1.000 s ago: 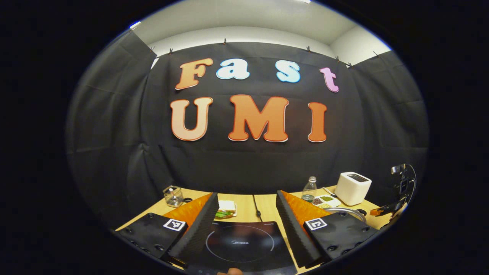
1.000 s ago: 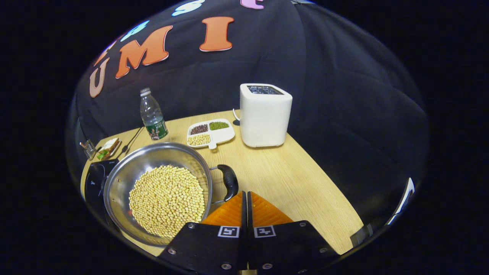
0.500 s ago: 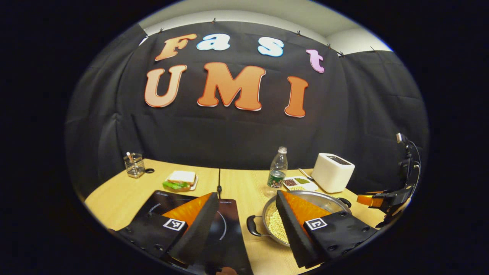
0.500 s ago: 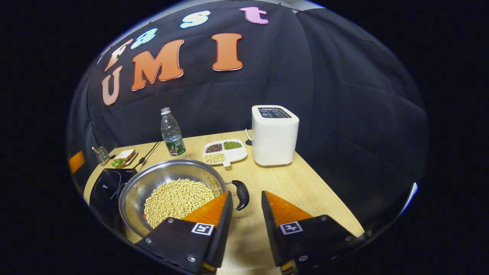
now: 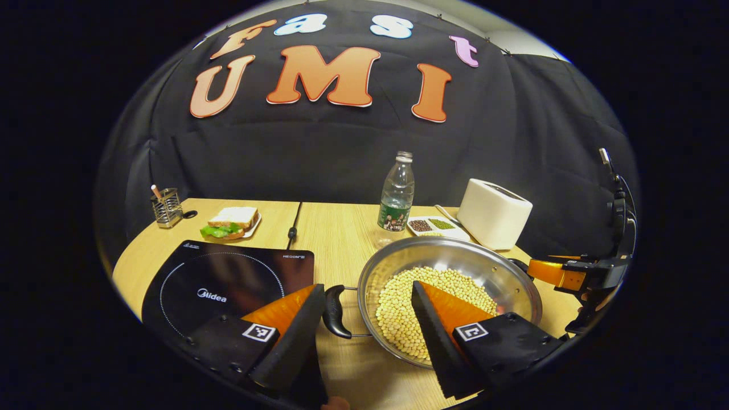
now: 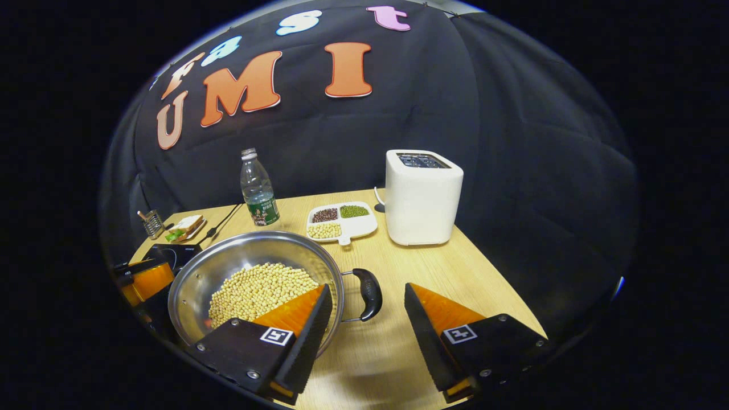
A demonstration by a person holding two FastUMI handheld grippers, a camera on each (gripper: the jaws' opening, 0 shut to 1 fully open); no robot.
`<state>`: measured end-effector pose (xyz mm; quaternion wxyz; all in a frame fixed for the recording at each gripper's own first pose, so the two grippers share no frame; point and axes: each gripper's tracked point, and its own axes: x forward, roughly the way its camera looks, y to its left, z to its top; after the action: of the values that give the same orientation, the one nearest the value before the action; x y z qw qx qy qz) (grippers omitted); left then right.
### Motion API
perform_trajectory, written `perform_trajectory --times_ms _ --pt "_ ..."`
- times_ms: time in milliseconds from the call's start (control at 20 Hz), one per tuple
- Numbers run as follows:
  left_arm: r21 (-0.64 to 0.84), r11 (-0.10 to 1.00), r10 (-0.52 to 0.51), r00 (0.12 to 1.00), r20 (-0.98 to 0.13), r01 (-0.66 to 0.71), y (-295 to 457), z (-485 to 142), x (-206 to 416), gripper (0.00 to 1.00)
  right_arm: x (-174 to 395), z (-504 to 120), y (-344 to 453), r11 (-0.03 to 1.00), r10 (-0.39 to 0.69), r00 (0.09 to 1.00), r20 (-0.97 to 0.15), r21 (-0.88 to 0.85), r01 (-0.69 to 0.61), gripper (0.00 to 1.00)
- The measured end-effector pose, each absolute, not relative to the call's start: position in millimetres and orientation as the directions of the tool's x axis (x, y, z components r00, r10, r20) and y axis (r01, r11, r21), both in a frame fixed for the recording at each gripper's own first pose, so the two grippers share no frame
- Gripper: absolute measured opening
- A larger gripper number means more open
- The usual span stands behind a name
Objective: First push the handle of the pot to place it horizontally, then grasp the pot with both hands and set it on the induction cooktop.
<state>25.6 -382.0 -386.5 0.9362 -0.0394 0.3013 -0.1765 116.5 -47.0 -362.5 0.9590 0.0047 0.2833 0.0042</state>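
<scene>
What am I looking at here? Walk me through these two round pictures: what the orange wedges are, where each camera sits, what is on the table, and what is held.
No robot here: a person carries a two-finger gripper in each hand, and a fisheye camera rides on each.

The orange wedges at the bottom are each gripper's own fingers. The left gripper is open, its fingers on either side of the near black handle of the steel pot of yellow beans. The right gripper is open at the other black handle. Neither holds anything yet.

On the wooden table: a black induction cooktop, a clear plastic bottle, a white toaster, a white divided dish of beans, a sandwich on a plate and a wire holder.
</scene>
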Motion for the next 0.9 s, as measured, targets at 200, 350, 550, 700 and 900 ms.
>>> perform_trajectory --times_ms 200,350,550,700,900 --pt "-0.172 0.941 -0.337 0.749 -0.57 0.292 -381.4 -396.9 30.3 0.99 125.5 -380.6 -40.0 1.0 0.023 0.818 -0.574 0.012 -0.019 0.81" --pt "-0.17 0.943 -0.33 0.744 -0.581 0.286 -381.5 -398.3 33.2 0.99 132.5 -396.7 -38.2 1.0 0.024 0.796 -0.605 0.015 -0.019 0.81" --pt "-0.166 0.946 -0.321 0.742 -0.588 0.277 -380.4 -400.7 36.8 0.99 131.1 -416.2 -34.6 0.998 0.053 0.75 -0.659 0.061 -0.017 0.71" --pt "-0.166 0.949 -0.313 0.741 -0.594 0.268 -386.0 -407.3 41.5 0.99 132.1 -415.2 -33.9 0.995 0.073 0.746 -0.662 0.096 -0.012 0.54" --pt "-0.186 0.945 -0.323 0.693 -0.645 0.268 -395.7 -426.1 35.5 0.97 134.5 -415.6 -37.7 0.995 0.071 0.744 -0.664 0.101 -0.005 0.51"
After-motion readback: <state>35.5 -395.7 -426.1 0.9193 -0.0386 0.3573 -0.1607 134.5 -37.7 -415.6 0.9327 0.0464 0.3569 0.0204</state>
